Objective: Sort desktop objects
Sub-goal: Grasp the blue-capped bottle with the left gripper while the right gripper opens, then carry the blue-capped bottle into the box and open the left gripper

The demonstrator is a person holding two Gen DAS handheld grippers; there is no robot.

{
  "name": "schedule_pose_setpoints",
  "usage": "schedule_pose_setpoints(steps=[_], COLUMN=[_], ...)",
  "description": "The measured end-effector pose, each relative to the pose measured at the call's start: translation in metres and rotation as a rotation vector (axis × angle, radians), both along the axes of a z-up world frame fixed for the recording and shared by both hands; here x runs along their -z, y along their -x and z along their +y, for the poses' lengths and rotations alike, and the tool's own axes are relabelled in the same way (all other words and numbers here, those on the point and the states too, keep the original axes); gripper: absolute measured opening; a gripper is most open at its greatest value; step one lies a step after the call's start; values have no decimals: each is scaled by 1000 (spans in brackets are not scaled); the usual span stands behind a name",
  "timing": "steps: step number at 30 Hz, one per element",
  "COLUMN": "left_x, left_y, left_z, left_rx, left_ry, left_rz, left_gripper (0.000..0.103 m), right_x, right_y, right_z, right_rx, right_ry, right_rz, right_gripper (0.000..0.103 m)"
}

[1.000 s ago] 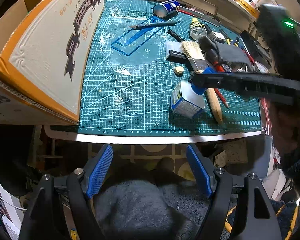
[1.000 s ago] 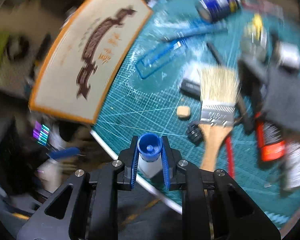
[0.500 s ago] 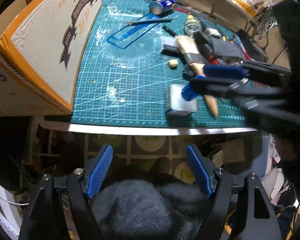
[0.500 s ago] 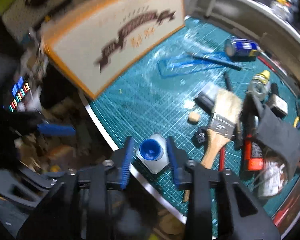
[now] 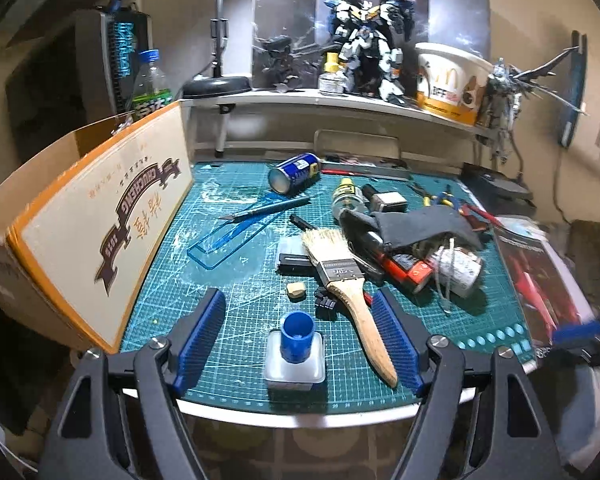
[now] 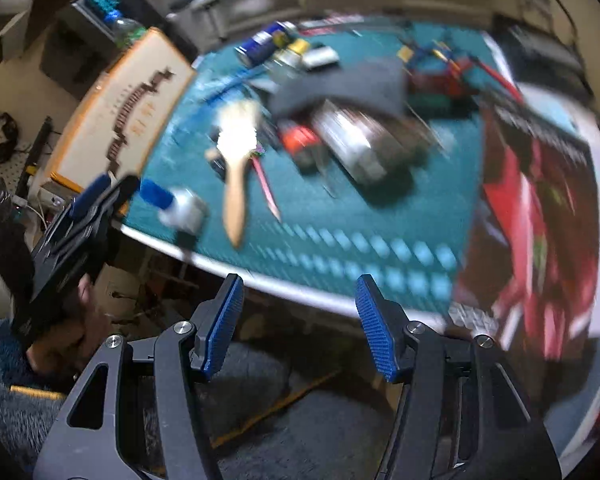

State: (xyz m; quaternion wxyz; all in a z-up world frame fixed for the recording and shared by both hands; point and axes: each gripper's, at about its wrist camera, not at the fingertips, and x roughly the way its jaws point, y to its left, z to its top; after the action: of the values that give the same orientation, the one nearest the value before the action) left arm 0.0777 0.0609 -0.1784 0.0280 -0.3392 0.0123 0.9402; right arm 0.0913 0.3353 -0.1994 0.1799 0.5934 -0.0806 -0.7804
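Observation:
A small square glue bottle with a blue cap (image 5: 296, 354) stands upright at the front edge of the green cutting mat (image 5: 236, 312). My left gripper (image 5: 300, 340) is open, its blue pads on either side of the bottle without touching it. The bottle also shows, blurred, in the right wrist view (image 6: 182, 208). My right gripper (image 6: 300, 326) is open and empty, below and in front of the table edge. A paintbrush (image 5: 346, 286) lies right of the bottle.
A large cardboard box (image 5: 96, 236) stands along the mat's left side. A blue can (image 5: 294, 172), a craft knife (image 5: 266, 212), a blue ruler (image 5: 236, 234), a grey cloth (image 5: 420, 224) over tools and a red manual (image 5: 540, 276) crowd the mat's back and right.
My right gripper let go of the blue-capped bottle on the mat's front edge and drew back to the right. My left gripper moved forward so its open fingers flank the bottle.

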Motion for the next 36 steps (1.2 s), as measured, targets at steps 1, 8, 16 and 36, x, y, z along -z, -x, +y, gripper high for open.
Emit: schedule_pose_setpoints(steps=[1,8,16,36], left_x=[4,21,19,-211], left_y=[0,8,18,124], left_z=[2,-1,-11,-160], left_rx=[-18,-79,-69,-65], left_ry=[-6,-29,-93,-5], left_rz=[7,2,-80,-396], left_gripper=[57,22,21,20], right_x=[3,8,6,-45], right_y=[-3,-13,-1,66], right_z=[6,32,22,-68], right_rx=[3,-12,-84,-194], right_ry=[-9,-31,-43,181], right_rz=[-8,-27,-19,116], right_gripper=[55,55,55,56])
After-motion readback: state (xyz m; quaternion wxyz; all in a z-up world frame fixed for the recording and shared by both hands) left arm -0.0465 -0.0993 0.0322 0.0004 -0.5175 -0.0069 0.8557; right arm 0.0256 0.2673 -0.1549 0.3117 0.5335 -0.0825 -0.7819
